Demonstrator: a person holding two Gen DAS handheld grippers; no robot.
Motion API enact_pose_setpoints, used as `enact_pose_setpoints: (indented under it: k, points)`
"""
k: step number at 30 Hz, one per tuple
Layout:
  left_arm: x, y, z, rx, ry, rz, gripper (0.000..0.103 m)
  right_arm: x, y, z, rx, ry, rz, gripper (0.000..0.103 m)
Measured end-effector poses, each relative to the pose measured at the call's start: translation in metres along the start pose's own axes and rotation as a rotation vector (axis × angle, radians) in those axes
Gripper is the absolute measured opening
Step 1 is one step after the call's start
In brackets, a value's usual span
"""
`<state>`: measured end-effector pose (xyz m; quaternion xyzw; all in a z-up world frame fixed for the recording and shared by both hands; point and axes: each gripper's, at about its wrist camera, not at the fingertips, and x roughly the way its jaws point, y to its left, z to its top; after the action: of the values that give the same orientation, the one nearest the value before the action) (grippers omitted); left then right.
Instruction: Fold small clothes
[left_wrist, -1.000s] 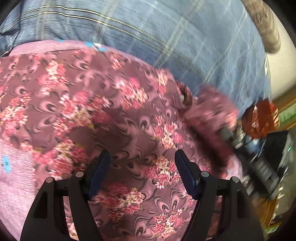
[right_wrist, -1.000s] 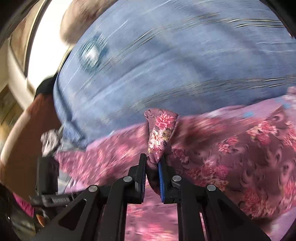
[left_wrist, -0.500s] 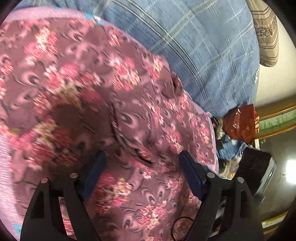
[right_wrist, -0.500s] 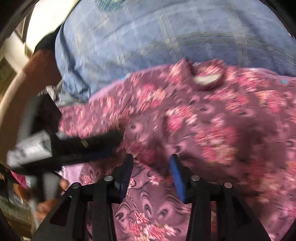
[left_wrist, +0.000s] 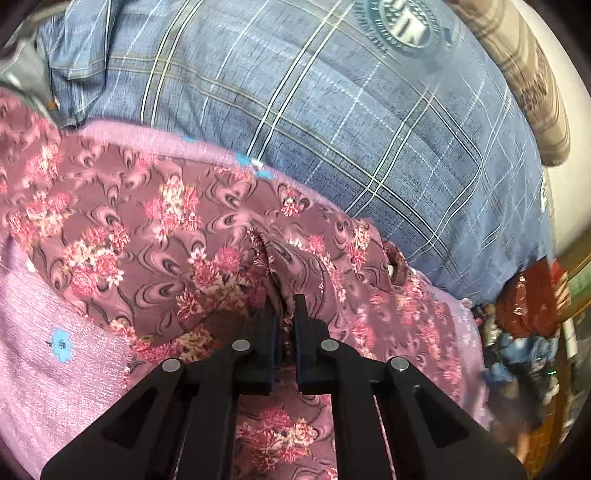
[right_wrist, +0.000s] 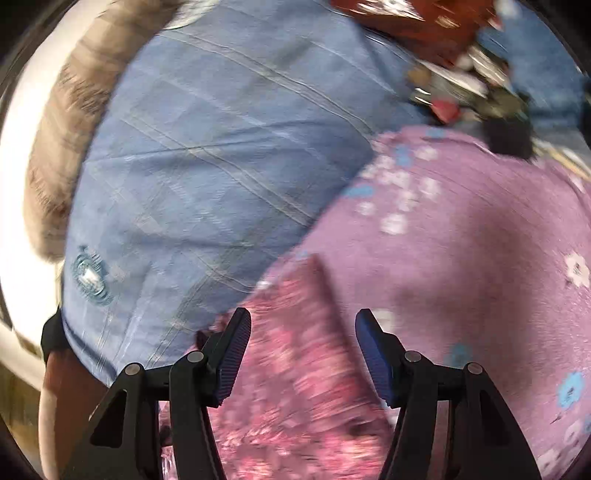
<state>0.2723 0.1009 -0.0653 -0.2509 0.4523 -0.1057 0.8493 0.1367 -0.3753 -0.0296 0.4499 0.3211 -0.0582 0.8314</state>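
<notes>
A maroon garment with pink flowers (left_wrist: 155, 229) lies spread on a lilac sheet (left_wrist: 55, 373). My left gripper (left_wrist: 282, 306) is shut on a pinched ridge of this floral cloth near the garment's middle. In the blurred right wrist view an edge of the floral garment (right_wrist: 295, 387) lies under and between the fingers of my right gripper (right_wrist: 303, 332). Its jaws are opening and stand wide, with no pad pressing on the cloth.
A blue checked cover (left_wrist: 351, 122) lies beyond the garment, also the blue checked cover (right_wrist: 207, 177). A brown striped pillow (left_wrist: 532, 85) is at the far right. Red and blue clutter (left_wrist: 524, 314) sits off the bed's right edge. The lilac sheet (right_wrist: 480, 240) has blue and white flowers.
My left gripper closed from wide open onto a fold of the floral garment. My right gripper let go of the bunched cloth, opened, and swung sideways to the garment's edge.
</notes>
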Motion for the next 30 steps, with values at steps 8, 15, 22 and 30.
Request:
enact_pose_setpoints:
  k: [8,15,22,30]
  points:
    - [0.027,0.006,-0.008,-0.046,0.122,-0.015,0.006,0.071,0.013,-0.031,-0.175,0.23,0.004,0.008]
    - [0.009,0.031,0.001,-0.124,0.059,0.096,0.036,0.045,0.027,-0.022,-0.325,0.094,-0.064,0.004]
    - [0.008,-0.004,-0.007,0.05,0.041,0.106,0.047,0.048,0.04,-0.033,-0.358,0.108,-0.187,0.013]
    - [0.044,-0.014,-0.02,0.145,0.166,0.224,0.047,0.048,0.139,-0.056,-0.548,0.125,-0.015,0.021]
